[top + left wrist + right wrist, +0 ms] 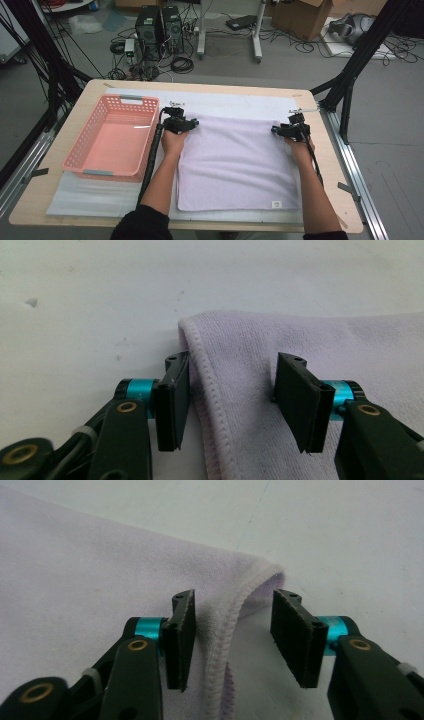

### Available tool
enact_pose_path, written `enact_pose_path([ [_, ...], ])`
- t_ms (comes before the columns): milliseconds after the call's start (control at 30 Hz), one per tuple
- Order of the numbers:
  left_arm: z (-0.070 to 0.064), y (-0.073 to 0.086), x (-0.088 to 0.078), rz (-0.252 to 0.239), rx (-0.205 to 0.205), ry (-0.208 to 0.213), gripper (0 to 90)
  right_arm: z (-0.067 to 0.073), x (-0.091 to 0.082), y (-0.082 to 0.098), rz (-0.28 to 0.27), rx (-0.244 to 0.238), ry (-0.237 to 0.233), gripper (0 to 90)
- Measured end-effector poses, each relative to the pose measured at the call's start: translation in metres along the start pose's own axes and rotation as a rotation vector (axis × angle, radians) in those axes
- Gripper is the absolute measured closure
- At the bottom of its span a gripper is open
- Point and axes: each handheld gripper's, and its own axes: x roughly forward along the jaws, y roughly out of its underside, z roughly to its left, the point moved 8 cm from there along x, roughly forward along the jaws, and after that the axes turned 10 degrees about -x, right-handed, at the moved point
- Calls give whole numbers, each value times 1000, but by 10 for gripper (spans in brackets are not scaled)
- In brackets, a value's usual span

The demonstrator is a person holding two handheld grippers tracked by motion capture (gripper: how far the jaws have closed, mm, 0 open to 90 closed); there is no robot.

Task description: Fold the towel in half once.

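A pale lilac towel (235, 165) lies flat on the white mat, folded over, with a small label at its near right corner. My left gripper (181, 119) is at the towel's far left corner. In the left gripper view its jaws (232, 365) stand apart astride the stitched hem of the towel (300, 335), and the pads do not press on it. My right gripper (291, 122) is at the far right corner. There its jaws (234, 600) are apart too, with the curled hem of the towel (100, 570) lying loose between them.
A pink plastic basket (75, 150) stands on the left side of the wooden table (90, 87), close to my left forearm. The white mat (225, 102) reaches a little beyond the towel's far edge. Black frame posts rise at the table's left and right.
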Motion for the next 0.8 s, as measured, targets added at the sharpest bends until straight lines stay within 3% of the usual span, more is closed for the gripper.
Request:
enact_pose_path([
  [67,0,1,0,11,12,12,663,3,1,-1,-7,1,-4,651],
  [100,-2,2,0,14,16,26,785,6,2,-1,-11,15,-33,754],
  [133,-3,2,0,17,32,25,830,7,2,-2,-18,24,-52,810],
  [167,-3,2,0,18,32,25,841,8,3,-2,-22,39,-64,842],
  [233,-1,2,-1,27,-14,40,851,9,2,-2,-20,51,-73,862],
  [300,1,-2,-3,6,-21,29,856,7,1,-3,-17,21,-55,869],
  [400,0,-14,-11,-85,11,25,857,4,-6,-13,-80,-57,6,872],
  [500,1,-26,-18,-171,-4,23,856,3,-14,-26,-165,-133,59,872],
  [567,1,-31,-20,-212,0,24,851,3,-16,-32,-195,-155,81,869],
  [600,1,-31,-20,-214,-2,21,832,2,-15,-34,-201,-149,99,857],
  [633,3,-30,-17,-210,-23,2,730,1,-14,-35,-206,-141,110,797],
  [667,6,-28,-15,-192,-62,-4,549,0,-11,-34,-196,-125,116,624],
  [700,10,-25,-14,-170,-89,-2,461,-2,-7,-32,-180,-85,122,517],
  [733,12,-23,-14,-151,-87,-5,453,-5,-6,-29,-165,-45,118,490],
  [800,15,-19,-14,-114,-65,-14,413,-9,-4,-23,-142,-10,117,475],
])
